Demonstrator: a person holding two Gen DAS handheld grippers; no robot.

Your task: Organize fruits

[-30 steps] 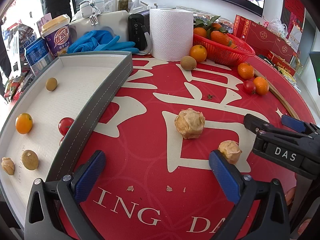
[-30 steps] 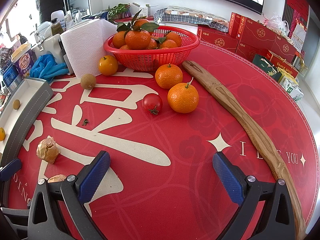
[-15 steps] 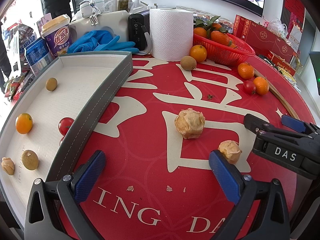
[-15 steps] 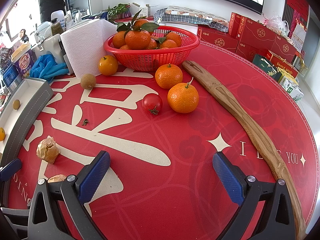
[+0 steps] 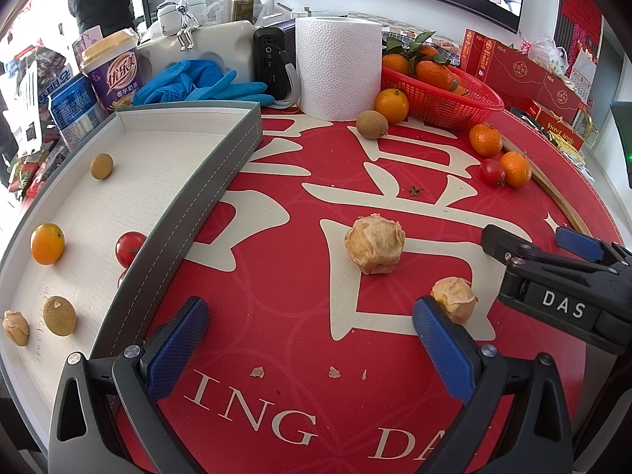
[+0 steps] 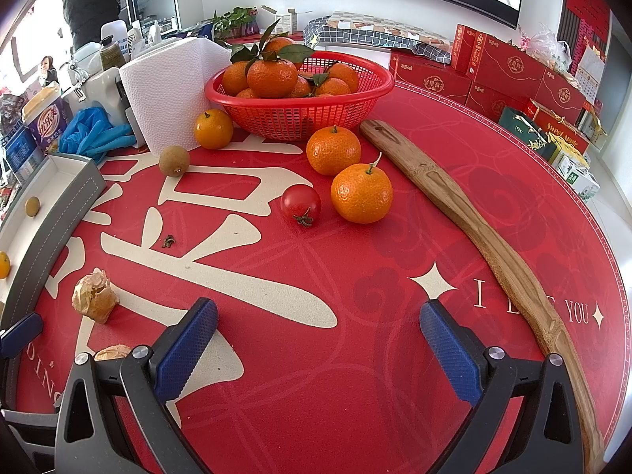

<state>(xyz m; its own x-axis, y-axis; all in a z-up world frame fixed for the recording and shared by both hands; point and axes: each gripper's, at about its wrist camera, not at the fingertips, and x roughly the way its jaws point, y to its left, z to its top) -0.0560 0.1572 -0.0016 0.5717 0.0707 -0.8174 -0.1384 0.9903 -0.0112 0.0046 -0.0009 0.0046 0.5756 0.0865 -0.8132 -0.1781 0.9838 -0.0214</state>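
Two papery, tan husked fruits (image 5: pixel 374 243) lie crumpled.

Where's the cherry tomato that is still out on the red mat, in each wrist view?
Left wrist: cherry tomato far right of centre, touching the nearer of two loose oranges, beside the wooden stick.
Right wrist: cherry tomato just above centre, left of that orange.
Shared landmark: the red basket of oranges behind it.
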